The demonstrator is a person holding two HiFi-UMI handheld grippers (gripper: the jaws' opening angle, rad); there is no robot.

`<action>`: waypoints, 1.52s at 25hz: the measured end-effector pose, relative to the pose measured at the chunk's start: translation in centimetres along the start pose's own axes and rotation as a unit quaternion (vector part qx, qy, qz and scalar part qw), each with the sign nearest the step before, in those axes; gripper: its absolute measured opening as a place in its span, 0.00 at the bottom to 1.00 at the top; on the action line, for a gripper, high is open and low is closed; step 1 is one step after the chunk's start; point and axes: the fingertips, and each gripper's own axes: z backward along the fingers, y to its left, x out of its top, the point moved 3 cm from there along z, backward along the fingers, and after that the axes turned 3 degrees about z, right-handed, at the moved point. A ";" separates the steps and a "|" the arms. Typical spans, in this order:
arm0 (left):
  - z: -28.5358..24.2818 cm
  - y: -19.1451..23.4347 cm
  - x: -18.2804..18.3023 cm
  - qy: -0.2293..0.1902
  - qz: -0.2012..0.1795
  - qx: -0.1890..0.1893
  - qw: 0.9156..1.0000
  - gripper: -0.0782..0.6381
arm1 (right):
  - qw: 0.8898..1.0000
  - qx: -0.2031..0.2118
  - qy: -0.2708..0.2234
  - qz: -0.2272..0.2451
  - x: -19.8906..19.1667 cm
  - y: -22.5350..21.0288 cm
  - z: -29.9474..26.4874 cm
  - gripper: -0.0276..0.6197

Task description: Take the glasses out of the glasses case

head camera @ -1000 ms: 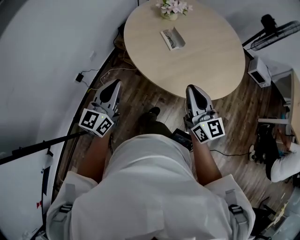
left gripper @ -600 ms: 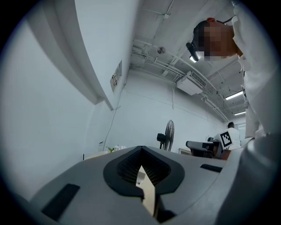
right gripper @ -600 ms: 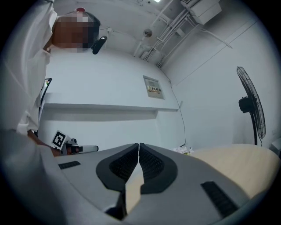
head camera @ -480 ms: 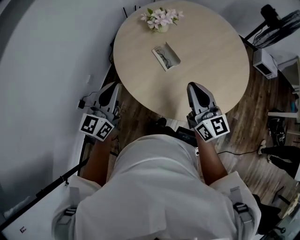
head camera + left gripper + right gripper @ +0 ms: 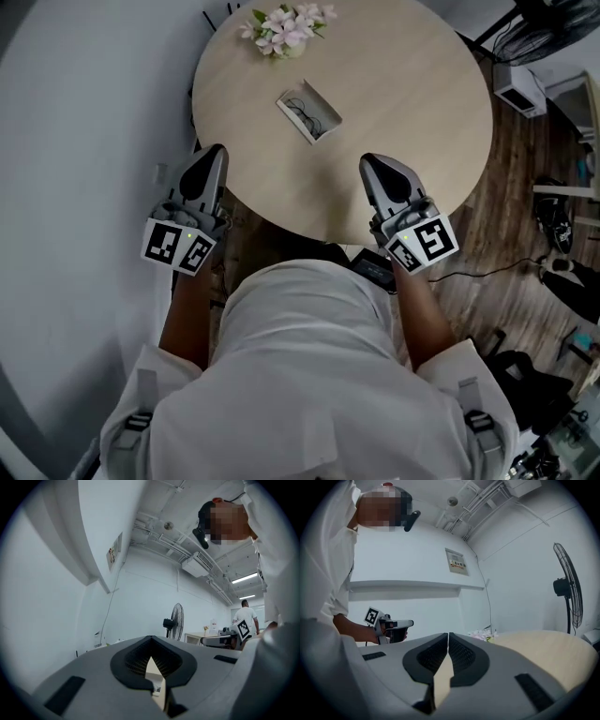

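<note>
Head view looks steeply down over the person's white shirt (image 5: pixel 309 375), with both forearms reaching forward and one gripper held in each hand. On the left, the left gripper (image 5: pixel 216 152) hovers off the table's near-left rim, above the floor beside the wall; in the left gripper view its two jaws meet at the tips and nothing is between them. On the right, the right gripper (image 5: pixel 369 163) points over the near edge of the round light-wood table (image 5: pixel 412 103); the right gripper view shows its jaws pressed together with only a thin slit between them, holding nothing. Farther in, a little left of the table's middle, the glasses case (image 5: pixel 308 114) lies open and set at an angle, well apart from both grippers, and the dark-framed glasses (image 5: pixel 312 110) lie inside it. Beyond the case, at the far-left rim, stands a small bunch of pale pink flowers (image 5: pixel 286 26). Off the table at far right a standing fan (image 5: pixel 536 33) is on the wood floor.
</note>
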 end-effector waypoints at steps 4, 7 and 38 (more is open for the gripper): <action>-3.3 1.9 -1.3 0.028 -0.024 -0.032 0.999 0.13 | 0.999 -0.042 0.011 -0.011 -1.3 -1.5 -0.3 0.08; -5.6 4.5 -1.7 0.030 -0.026 -0.057 0.998 0.13 | 0.997 -0.070 0.015 -0.011 -1.9 -3.2 -1.6 0.08; -16.0 14.9 -14.5 0.149 0.035 -0.313 0.937 0.13 | 0.944 -0.090 0.317 0.017 -15.4 -6.2 -20.8 0.20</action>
